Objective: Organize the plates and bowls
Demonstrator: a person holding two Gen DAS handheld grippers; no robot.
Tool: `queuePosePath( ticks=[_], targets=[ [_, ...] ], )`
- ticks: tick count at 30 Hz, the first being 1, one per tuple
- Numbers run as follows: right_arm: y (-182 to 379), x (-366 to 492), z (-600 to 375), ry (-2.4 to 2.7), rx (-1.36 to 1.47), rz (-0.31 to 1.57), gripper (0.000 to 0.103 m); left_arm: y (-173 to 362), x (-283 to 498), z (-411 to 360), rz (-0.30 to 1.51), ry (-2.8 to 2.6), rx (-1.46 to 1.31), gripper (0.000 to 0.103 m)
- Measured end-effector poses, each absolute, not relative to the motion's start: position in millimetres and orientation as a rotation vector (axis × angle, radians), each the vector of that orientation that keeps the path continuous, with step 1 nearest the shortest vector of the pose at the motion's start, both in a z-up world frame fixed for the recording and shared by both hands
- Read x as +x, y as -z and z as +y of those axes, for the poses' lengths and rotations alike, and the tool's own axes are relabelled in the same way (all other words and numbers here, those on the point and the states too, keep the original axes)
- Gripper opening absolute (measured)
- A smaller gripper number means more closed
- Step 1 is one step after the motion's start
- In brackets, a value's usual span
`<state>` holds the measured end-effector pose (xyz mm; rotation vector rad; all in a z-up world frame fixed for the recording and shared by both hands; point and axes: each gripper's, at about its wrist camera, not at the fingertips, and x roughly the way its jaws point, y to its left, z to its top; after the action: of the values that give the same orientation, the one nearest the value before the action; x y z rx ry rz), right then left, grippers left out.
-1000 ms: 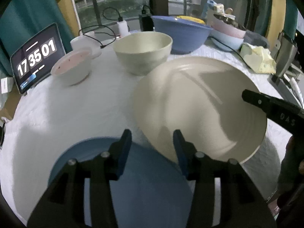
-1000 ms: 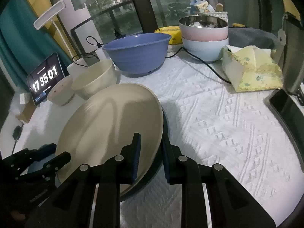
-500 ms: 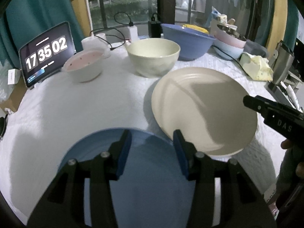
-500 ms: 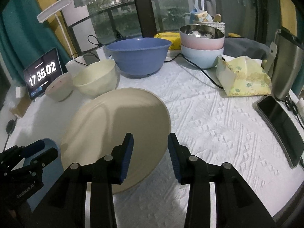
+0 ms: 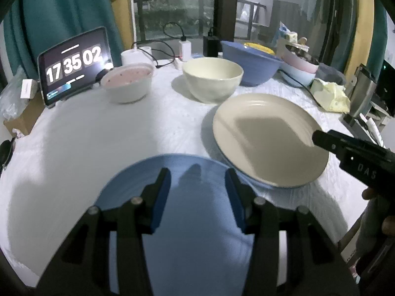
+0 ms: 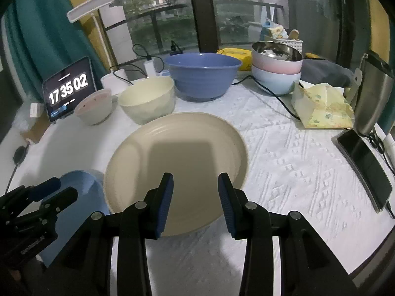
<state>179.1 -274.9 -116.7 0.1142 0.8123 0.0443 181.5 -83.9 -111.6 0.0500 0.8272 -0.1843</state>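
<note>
1. Cream plate [image 6: 175, 162] lies flat on the white tablecloth [image 6: 291, 162], nothing grasps it.
2. Right gripper [image 6: 195, 192] hovers at the plate's near rim, fingers released.
3. Left gripper [image 5: 197, 187] is left of the plate, over blue plate [image 5: 187, 222], fingers released w/ nothing between.
4. Cream bowl [image 6: 148, 100] and pink bowl [image 6: 95, 107] stand behind the plate.

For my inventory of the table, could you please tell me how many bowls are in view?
5. Pink-lined bowl by the clock tablet; cream bowl beside it; large blue bowl behind; pink bowl stacked in pale blue bowl, far right. Others may be hidden.
</note>
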Motion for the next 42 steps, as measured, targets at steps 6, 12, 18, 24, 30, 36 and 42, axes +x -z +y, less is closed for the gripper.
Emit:
queuePosePath(
  ticks=[6, 12, 18, 24, 30, 36, 42],
  targets=[
    [113.0, 170.5, -257.8, -0.063, 0.098, 0.812, 0.040, 109.7, 169.3, -71.3, 0.813, 0.182, 0.031, 0.047],
    [110.7, 161.8, -238.6, -0.087, 0.072, 0.814, 0.040, 109.3, 158.2, -57.8, 0.801, 0.180, 0.002, 0.047],
    [110.1, 154.4, -224.4, -0.103, 0.053, 0.816, 0.040, 111.1, 150.2, -44.5, 0.792, 0.176, -0.029, 0.048],
    [116.5, 146.2, -207.0, -0.118, 0.037, 0.835, 0.040, 116.7, 140.5, -29.4, 0.787, 0.160, -0.043, 0.049],
    [123.3, 142.7, -190.5, -0.139, 0.020, 0.852, 0.040, 121.9, 134.1, -12.8, 0.783, 0.146, -0.069, 0.058],
    [134.0, 142.1, -173.4, -0.166, 0.005, 0.878, 0.040, 125.3, 124.6, 6.7, 0.768, 0.115, -0.088, 0.062],
    [143.5, 144.9, -159.6, -0.188, -0.010, 0.902, 0.040, 137.6, 124.1, 25.5, 0.790, 0.061, -0.103, 0.062]
  ],
)
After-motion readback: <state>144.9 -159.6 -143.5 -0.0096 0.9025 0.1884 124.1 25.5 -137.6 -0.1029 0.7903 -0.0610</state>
